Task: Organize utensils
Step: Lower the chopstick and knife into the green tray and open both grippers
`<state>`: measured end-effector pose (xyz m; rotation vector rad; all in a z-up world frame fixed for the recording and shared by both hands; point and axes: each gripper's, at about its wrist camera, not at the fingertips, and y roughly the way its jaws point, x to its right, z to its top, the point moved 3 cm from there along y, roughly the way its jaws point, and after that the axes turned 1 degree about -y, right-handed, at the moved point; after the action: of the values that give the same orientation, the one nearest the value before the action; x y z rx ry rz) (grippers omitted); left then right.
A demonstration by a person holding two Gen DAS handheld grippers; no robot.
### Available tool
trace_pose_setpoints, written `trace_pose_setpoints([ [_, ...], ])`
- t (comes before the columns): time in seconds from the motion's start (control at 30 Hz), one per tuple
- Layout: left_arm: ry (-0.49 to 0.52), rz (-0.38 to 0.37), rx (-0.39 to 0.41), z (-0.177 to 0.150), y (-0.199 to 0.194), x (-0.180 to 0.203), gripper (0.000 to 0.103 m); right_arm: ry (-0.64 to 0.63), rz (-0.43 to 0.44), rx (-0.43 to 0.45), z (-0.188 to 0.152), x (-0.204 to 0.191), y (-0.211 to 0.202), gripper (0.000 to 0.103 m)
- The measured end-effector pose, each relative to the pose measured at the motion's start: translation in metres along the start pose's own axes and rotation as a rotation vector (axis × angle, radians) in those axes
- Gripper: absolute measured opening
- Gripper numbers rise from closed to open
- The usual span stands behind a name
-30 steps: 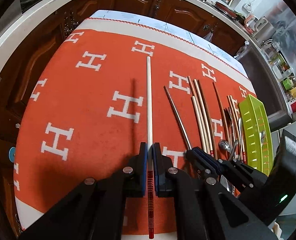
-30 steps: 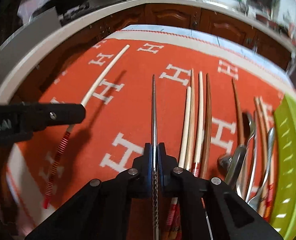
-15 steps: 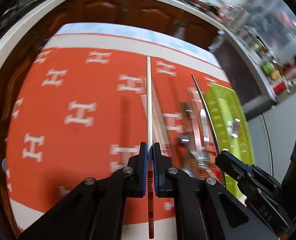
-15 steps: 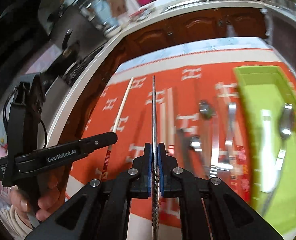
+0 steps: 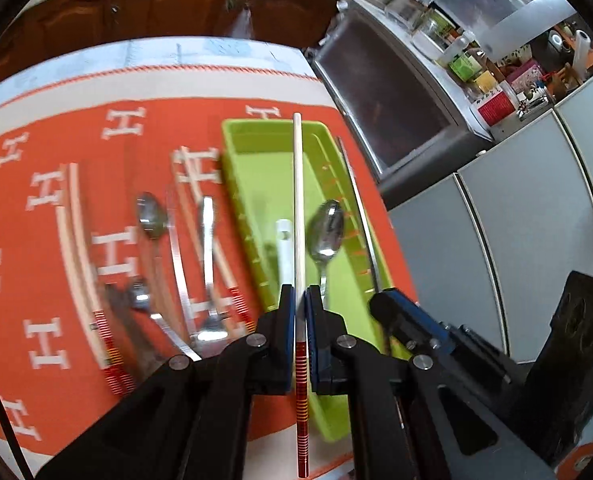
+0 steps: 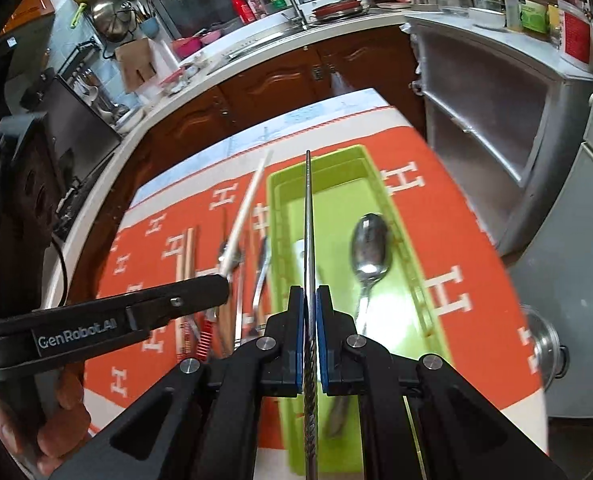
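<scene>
The left gripper (image 5: pixel 300 300) has its jaws closed on a pale chopstick (image 5: pixel 297 200) above the green tray (image 5: pixel 256 168). The right gripper (image 6: pixel 308 300) clamps a metal chopstick (image 6: pixel 308 220) over the same tray, where a spoon (image 6: pixel 370 248) lies. Utensils on the orange cloth (image 5: pixel 96 140) are blurred; a white item in the tray is partly hidden.

2 grippers are seen: left gripper (image 5: pixel 300 300), right gripper (image 6: pixel 308 300). 1 green tray (image 6: pixel 400 216), 1 metal spoon (image 6: pixel 370 246) inside; 1 chopstick is held per gripper; loose utensils are too blurred to be counted.
</scene>
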<state>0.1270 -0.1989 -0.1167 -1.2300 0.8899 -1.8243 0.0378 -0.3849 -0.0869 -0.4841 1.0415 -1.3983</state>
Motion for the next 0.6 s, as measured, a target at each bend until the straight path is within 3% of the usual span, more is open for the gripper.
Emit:
trace_pose_setpoints([
  [0.23, -0.007, 0.049, -0.029, 0.007, 0.028, 0.010, 0.004, -0.064, -0.096, -0.044, 0.008, 0.015, 0.025, 0.006],
  [0.37, 0.013, 0.089, -0.021, 0.005, 0.027, 0.008, 0.023, -0.078, -0.107, -0.064, 0.002, 0.009, 0.032, 0.012],
  [0.53, 0.052, 0.137, 0.008, 0.001, 0.013, 0.002, 0.028, -0.082, -0.106, -0.057, -0.004, 0.004, 0.030, 0.019],
  [0.6, 0.063, 0.148, 0.021, -0.001, 0.005, 0.000, 0.039, -0.084, -0.102, -0.055, -0.007, 0.002, 0.028, 0.019],
])
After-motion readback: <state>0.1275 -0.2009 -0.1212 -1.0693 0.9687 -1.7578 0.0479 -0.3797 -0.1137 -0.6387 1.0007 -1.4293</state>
